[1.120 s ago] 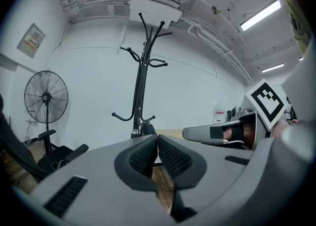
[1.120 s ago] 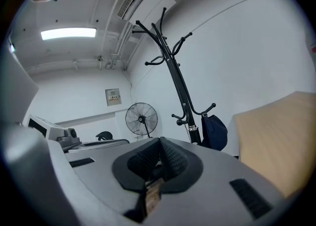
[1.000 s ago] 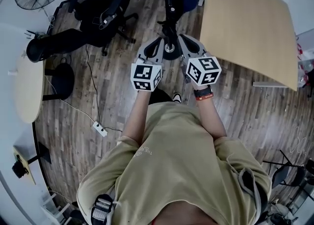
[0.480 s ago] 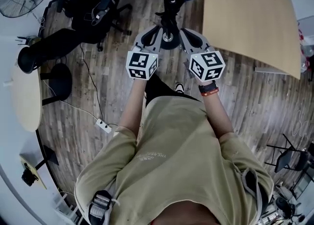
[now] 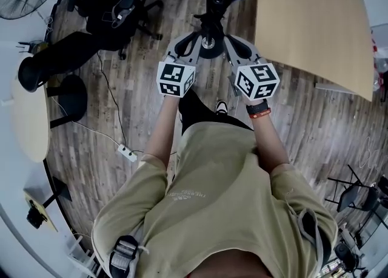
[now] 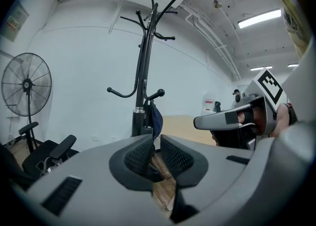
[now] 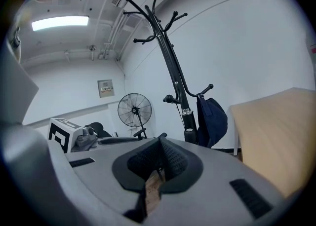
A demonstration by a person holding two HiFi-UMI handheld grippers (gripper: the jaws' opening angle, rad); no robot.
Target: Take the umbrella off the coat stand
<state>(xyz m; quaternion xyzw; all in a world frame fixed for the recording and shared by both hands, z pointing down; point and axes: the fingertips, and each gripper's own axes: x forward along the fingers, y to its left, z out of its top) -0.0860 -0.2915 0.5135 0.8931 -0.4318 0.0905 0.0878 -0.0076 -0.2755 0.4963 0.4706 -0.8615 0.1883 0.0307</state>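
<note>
Left gripper (image 6: pixel 155 140): jaws have just been opening a crack, nothing between them, floorboards showing through the gap. Right gripper (image 7: pixel 159 143): jaws are sitting closed, empty. Both are pointing at the black coat stand (image 7: pixel 173 67) at mid-frame, stopping short of it. Dark blue umbrella (image 7: pixel 212 120) is hanging from a lower hook, right of the pole, near the wooden table (image 7: pixel 276 126).

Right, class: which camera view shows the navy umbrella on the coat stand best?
The right gripper view: the navy umbrella hangs in clear view beside the coat stand. The left gripper view shows a sliver behind the pole; the head view only its top, from above.
</note>
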